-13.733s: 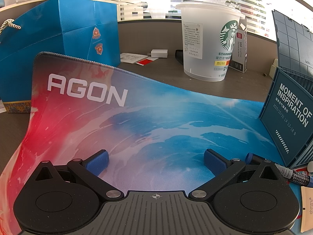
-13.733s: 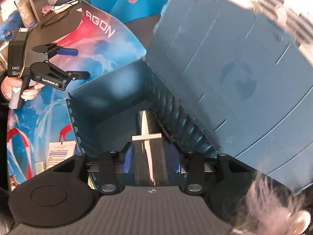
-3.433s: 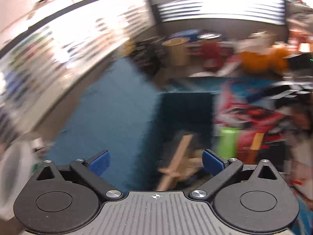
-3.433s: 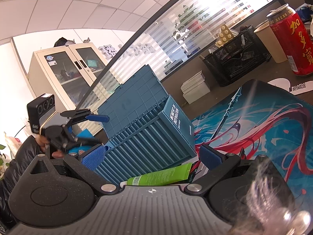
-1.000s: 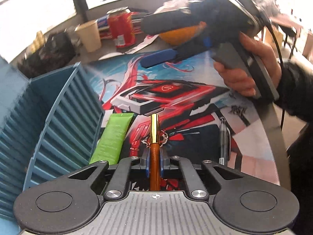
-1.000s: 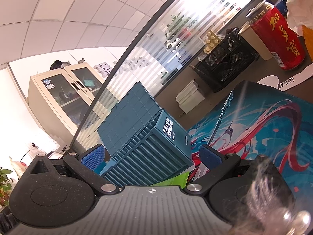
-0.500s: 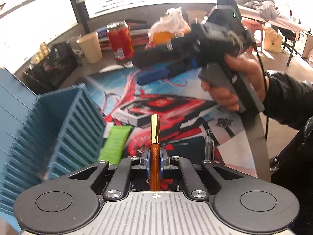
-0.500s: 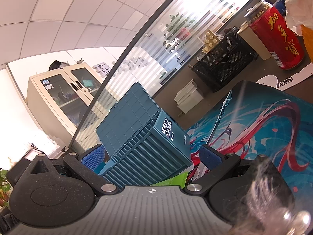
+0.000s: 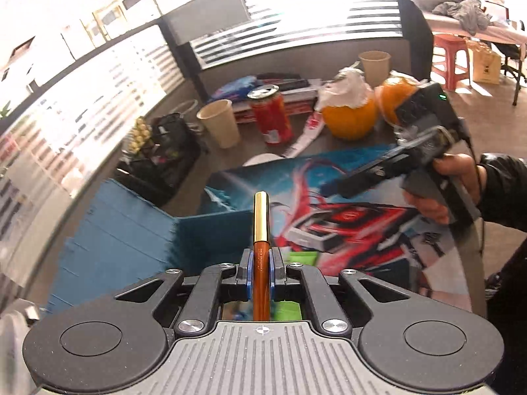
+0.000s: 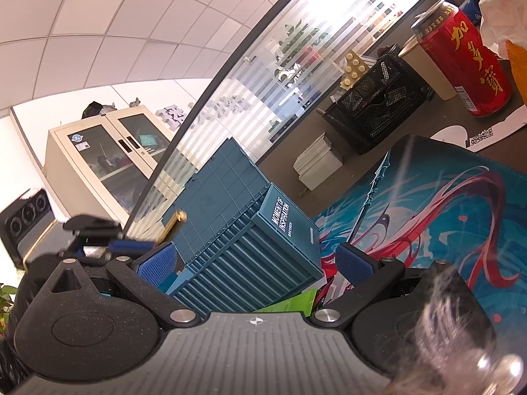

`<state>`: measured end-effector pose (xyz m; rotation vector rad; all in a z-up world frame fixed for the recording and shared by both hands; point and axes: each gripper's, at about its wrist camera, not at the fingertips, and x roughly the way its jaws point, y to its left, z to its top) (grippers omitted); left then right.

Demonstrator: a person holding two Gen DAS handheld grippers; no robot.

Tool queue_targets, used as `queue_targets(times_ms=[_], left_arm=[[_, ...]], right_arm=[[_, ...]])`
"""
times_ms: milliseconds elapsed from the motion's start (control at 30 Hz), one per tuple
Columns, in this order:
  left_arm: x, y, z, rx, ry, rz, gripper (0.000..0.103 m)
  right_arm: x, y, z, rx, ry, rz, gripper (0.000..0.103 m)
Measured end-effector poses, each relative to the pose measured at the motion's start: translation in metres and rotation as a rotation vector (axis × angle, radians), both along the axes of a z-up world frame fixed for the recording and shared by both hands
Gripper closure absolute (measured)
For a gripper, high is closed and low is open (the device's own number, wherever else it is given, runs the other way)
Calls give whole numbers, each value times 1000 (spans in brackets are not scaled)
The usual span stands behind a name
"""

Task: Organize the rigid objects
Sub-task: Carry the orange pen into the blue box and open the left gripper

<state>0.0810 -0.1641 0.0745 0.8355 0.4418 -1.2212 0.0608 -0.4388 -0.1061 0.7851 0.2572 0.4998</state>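
The left gripper (image 9: pixel 260 265) clamps an orange-and-gold pen (image 9: pixel 261 230), its long axis running straight out along the fingers, tip over the blue crate (image 9: pixel 138 230). The right gripper (image 10: pixel 260 265) stands open and empty beside that crate, so the left is nearer for the drop.

Blue crate (image 10: pixel 263 243), end panel, white caps running sideways: "MOMENT OF INSPIRATION"; smaller line below it too small to read. Red can (image 10: pixel 467 65) w/ yellow Chinese chars down its side, approx. "加多宝", plus tiny print around the top rim and a white label block at bottom, unreadable. White paper (image 10: pixel 484 138) beside the desk mat carries a QR code. Pen (image 9: pixel 261 230) barrel has faint lettering near the pads, not legible. Stickers on cabinet (image 10: pixel 108 151) doors, no readable text.
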Motion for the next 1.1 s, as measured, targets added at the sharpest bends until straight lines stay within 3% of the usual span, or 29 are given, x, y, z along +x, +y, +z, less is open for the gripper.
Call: queue_targets(times_ms=[267, 633, 867, 1067, 1100], left_arm=[[44, -6, -3, 1, 16, 20, 96], [90, -13, -58, 78, 91, 65, 95], [99, -13, -73, 92, 124, 84, 95], [102, -9, -72, 86, 132, 127, 80], [101, -8, -69, 81, 119, 139, 73]], right_arm=[[-1, -2, -2, -2, 1, 1, 0], [0, 1, -3, -8, 2, 6, 0], [-1, 2, -3, -10, 3, 6, 0], [-1, 2, -2, -11, 2, 7, 0], [-1, 2, -2, -11, 2, 7, 0]])
